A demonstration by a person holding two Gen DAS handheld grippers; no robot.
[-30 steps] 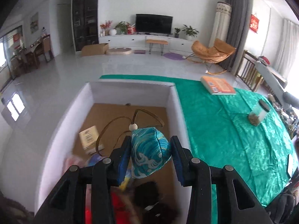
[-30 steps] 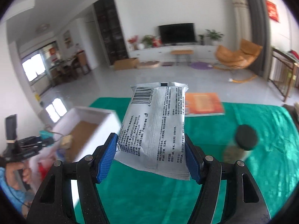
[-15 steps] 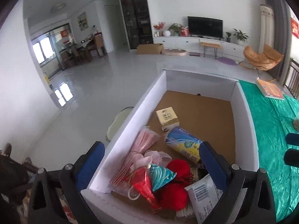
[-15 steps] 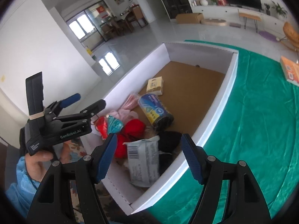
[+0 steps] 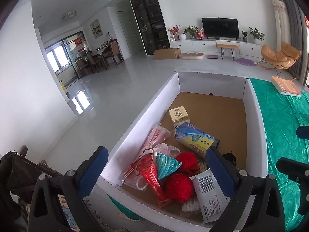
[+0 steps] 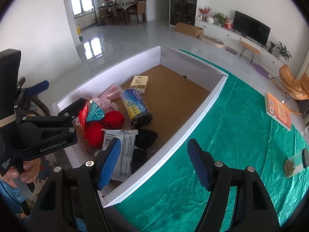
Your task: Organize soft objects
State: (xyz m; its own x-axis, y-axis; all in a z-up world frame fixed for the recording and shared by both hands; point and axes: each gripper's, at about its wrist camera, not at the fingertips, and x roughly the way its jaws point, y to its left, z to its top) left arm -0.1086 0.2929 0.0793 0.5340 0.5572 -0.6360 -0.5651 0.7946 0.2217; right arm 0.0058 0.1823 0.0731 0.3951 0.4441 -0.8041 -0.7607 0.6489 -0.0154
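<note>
A white cardboard box stands on the green cloth. Inside lie a teal pouch, red yarn balls, a silver snack packet, a blue roll, a pink packet, a tissue pack and a black item. My left gripper is open and empty over the box's near end. My right gripper is open and empty over the box's near right wall.
The green cloth covers the table right of the box. On it lie an orange book and a jar with a black lid. The left gripper's body shows left of the box in the right wrist view.
My left gripper let go of the teal pouch and my right let go of the silver packet; both now lie in the box. Both grippers opened and drew back.
</note>
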